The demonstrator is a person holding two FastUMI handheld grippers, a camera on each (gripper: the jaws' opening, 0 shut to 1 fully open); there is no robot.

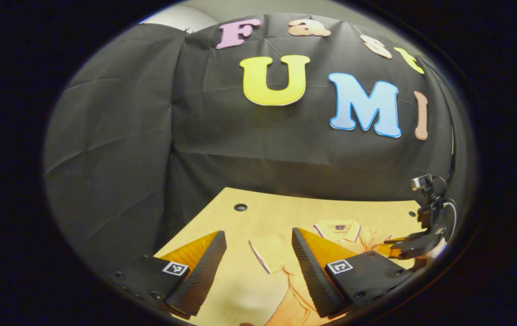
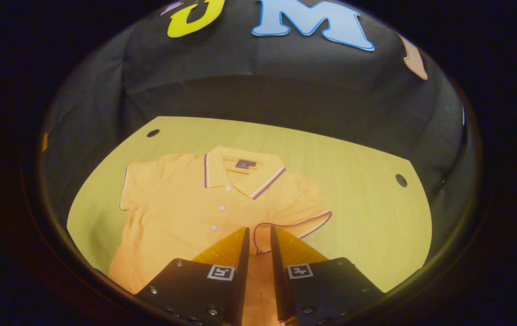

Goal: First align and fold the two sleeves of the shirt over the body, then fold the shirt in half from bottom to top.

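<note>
An orange polo shirt [image 2: 181,213] lies flat, front up, on the wooden table [image 2: 367,213], its collar [image 2: 240,170] toward the wall. In the right gripper view, the shirt's right-hand sleeve [image 2: 301,213] is spread out. My right gripper [image 2: 259,233] hangs over that sleeve's purple-edged hem with only a narrow gap between its fingers. My left gripper [image 1: 258,235] is wide open above the other sleeve [image 1: 265,251], holding nothing. The left gripper view also has the collar [image 1: 340,228] and, farther off, the right gripper [image 1: 396,246] at the shirt's far side.
Bare tabletop [image 2: 376,235] stretches to the right of the shirt. Round holes [image 2: 152,133] [image 2: 401,180] mark the table's back corners. Black cloth wall [image 1: 249,145] stands right behind the table's far edge.
</note>
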